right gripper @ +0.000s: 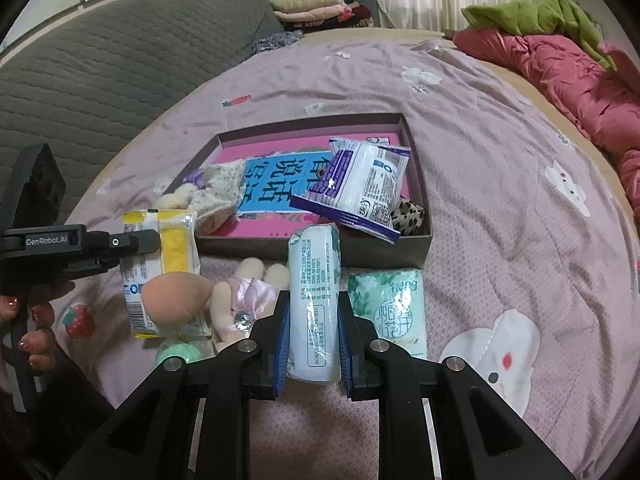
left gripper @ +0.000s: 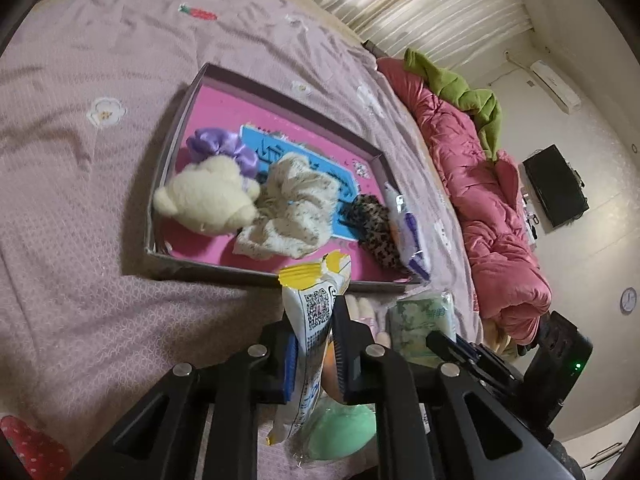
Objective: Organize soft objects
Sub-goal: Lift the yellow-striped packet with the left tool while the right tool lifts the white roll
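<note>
My left gripper (left gripper: 314, 344) is shut on a white and yellow packet (left gripper: 310, 312), held just short of the near wall of the pink-lined box (left gripper: 172, 148); it also shows in the right wrist view (right gripper: 168, 248). My right gripper (right gripper: 314, 336) is shut on a pale blue tissue pack (right gripper: 314, 300), held upright in front of the box (right gripper: 420, 184). In the box lie a cream teddy bear (left gripper: 208, 196), a purple scrunchie (left gripper: 218, 146), a floral cloth (left gripper: 292, 204), a leopard scrunchie (left gripper: 372, 228) and a purple and white packet (right gripper: 360, 184).
On the pink bedsheet near the box lie a green tissue pack (right gripper: 388, 308), a doll with a peach head (right gripper: 176, 300) and a green round thing (right gripper: 176, 354). A red quilt (left gripper: 480, 200) with a green cloth lies along the bed's far side. Folded clothes (right gripper: 312, 6) sit behind.
</note>
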`<control>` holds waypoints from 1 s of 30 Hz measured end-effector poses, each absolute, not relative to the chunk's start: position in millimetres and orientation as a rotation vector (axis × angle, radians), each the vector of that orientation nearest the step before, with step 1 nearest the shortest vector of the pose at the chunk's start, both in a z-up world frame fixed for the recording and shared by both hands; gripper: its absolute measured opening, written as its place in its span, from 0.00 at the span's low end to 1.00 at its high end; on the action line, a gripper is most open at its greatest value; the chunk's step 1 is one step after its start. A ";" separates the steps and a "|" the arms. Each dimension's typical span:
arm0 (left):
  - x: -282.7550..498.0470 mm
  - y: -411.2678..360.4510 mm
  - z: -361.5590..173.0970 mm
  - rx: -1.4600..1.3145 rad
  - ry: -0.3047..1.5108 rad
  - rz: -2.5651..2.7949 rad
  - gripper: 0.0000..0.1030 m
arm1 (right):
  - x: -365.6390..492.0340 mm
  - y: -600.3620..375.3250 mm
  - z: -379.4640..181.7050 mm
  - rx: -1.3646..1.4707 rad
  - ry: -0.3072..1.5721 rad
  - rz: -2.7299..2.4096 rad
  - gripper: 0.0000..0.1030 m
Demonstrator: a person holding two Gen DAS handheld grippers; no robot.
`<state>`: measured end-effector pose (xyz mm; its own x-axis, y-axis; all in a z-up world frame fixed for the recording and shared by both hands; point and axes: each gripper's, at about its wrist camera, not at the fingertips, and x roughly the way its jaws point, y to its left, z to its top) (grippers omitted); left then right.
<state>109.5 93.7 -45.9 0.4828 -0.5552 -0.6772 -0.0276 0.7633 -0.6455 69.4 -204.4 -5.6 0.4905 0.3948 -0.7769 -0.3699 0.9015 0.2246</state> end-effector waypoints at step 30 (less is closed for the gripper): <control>90.4 97.3 45.7 -0.571 0.829 -0.323 0.15 | 65.5 -201.6 56.2 0.109 0.788 0.510 0.20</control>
